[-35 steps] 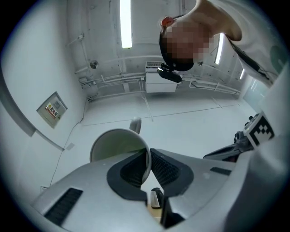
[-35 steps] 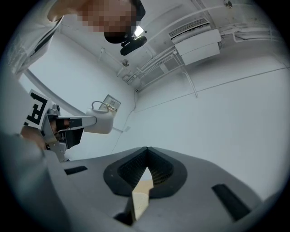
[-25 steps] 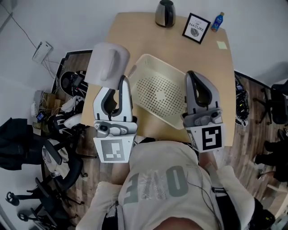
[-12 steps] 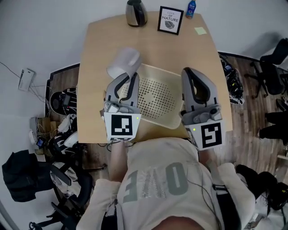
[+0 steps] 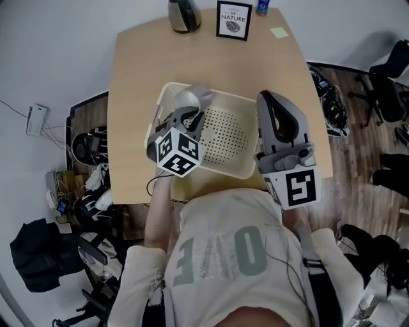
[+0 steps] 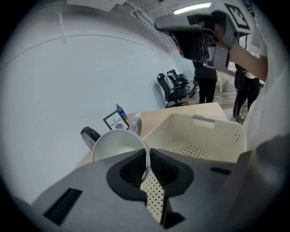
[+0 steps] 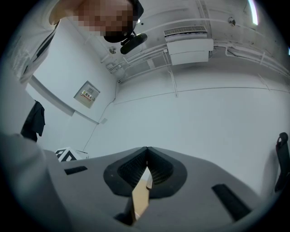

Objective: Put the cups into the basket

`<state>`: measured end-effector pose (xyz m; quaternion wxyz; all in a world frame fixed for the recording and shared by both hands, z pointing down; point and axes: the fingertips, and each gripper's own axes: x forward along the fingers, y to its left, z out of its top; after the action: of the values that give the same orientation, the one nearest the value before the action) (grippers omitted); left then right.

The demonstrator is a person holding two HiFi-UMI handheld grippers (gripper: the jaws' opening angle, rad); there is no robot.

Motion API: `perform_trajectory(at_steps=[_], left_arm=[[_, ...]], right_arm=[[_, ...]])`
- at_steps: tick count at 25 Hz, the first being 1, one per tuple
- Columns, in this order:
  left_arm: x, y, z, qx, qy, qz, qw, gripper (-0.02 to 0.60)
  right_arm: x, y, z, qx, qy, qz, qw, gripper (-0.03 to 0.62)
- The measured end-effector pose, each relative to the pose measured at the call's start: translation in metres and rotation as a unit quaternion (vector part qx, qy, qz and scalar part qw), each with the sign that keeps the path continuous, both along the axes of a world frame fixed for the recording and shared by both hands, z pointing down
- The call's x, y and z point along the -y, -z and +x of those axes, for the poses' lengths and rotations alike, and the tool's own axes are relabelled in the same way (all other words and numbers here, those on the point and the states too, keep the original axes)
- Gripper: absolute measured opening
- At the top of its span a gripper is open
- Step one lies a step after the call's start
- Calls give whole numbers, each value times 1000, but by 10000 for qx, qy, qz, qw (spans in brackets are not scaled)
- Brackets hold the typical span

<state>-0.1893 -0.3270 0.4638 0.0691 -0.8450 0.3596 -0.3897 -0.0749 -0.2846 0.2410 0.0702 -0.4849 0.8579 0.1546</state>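
Observation:
A pale grey cup [image 5: 190, 101] hangs over the left part of the cream perforated basket [image 5: 221, 174], which stands on the wooden table [image 5: 137, 76]. My left gripper [image 5: 190, 119] is shut on the cup's rim and tilts down toward the basket. In the left gripper view the cup [image 6: 117, 146] shows its open mouth, its wall pinched between the jaws of the left gripper [image 6: 147, 157], with the basket [image 6: 206, 133] just beyond. My right gripper [image 5: 272, 101] hovers by the basket's right edge. In its own view the right gripper [image 7: 146, 159] is shut on nothing and points at a white wall.
At the table's far edge stand a dark kettle [image 5: 182, 14], a framed picture [image 5: 233, 19], a blue bottle [image 5: 262, 6] and a yellow sticky note [image 5: 278, 32]. Office chairs [image 5: 393, 70] and cables lie on the floor around the table.
My left gripper has carried the cup down and to the right, from beside the table's left edge to over the basket, tipping downward. The right gripper has barely shifted.

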Motion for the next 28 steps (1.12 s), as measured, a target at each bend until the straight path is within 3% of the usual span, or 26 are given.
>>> perform_trajectory(at_steps=[6, 11, 18, 23, 28], left_arm=[[-13, -54, 5, 676, -535, -917, 9921, 35], [-28, -94, 8, 1275, -1083, -1615, 9726, 37], [-48, -133, 9, 1560, -1522, -2473, 9441, 41], [-49, -139, 12, 1822, -1723, -2485, 9356, 41], [-46, -141, 18, 1961, -1855, -2314, 9347, 60]], right_arm=[[-1, -2, 2, 0, 26, -13, 10000, -2], [2, -4, 1, 0, 101, -50, 9999, -2], [3, -14, 2, -36, 135, -208, 9997, -2], [1, -17, 4, 13, 140, -326, 9994, -2], [1, -19, 0, 15, 172, -377, 9991, -2]])
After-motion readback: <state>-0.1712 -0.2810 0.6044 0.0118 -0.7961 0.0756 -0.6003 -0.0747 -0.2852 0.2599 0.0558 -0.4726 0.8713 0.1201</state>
